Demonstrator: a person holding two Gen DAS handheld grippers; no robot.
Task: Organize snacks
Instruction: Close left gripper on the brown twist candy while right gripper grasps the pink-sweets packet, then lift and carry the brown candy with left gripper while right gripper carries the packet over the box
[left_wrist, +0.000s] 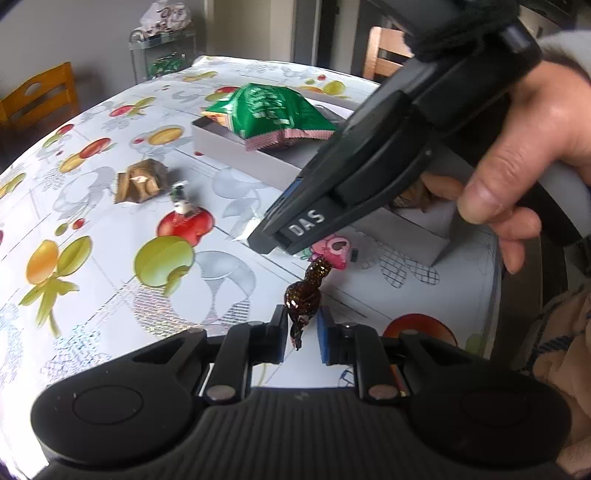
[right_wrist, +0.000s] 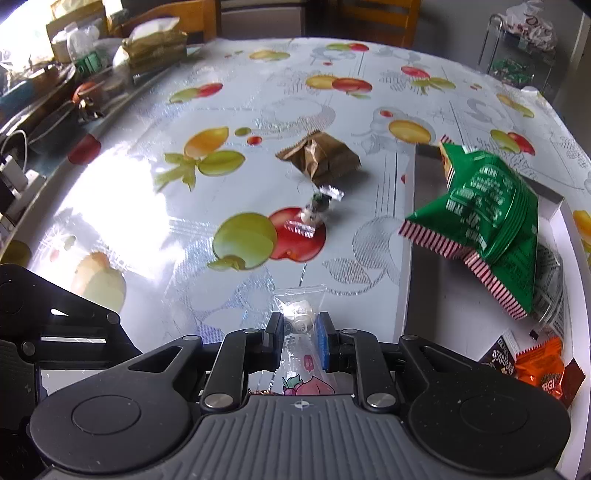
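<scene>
We saw a white box (right_wrist: 410, 236) on the fruit-print tablecloth (right_wrist: 258, 92), green packets (right_wrist: 491, 206) inside. Our right gripper (right_wrist: 298, 325) clenched a clear-wrapped sweet (right_wrist: 299, 314); our left gripper (left_wrist: 302, 325) pinched a brown candy (left_wrist: 303, 295).

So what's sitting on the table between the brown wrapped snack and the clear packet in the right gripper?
A small black-and-white wrapped candy lies between the brown snack and the clear packet, seen in the right wrist view.

white letters "das" on the right gripper (left_wrist: 275, 242), nothing else legible.
</scene>
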